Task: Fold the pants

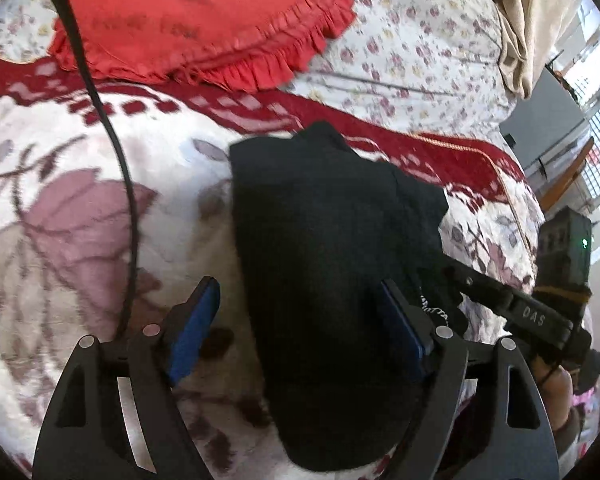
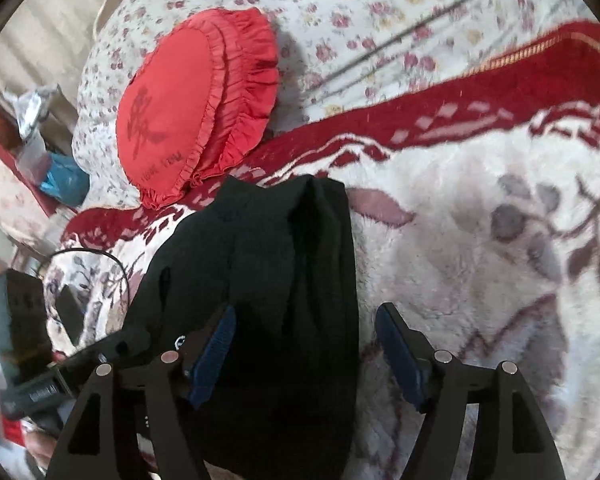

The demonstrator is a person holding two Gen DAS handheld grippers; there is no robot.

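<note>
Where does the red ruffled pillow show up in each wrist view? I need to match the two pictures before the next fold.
Left wrist: the red ruffled pillow fills the upper left, beyond the black pants.
Right wrist: the pillow sits upper left of centre, just beyond the far end of the pants.
Shared landmark: the dark red border band of the blanket, running just below the pillow.

Black pants [image 1: 324, 264], red ruffled cushion [image 2: 188, 112], white floral red-bordered blanket [image 2: 480, 280]
</note>
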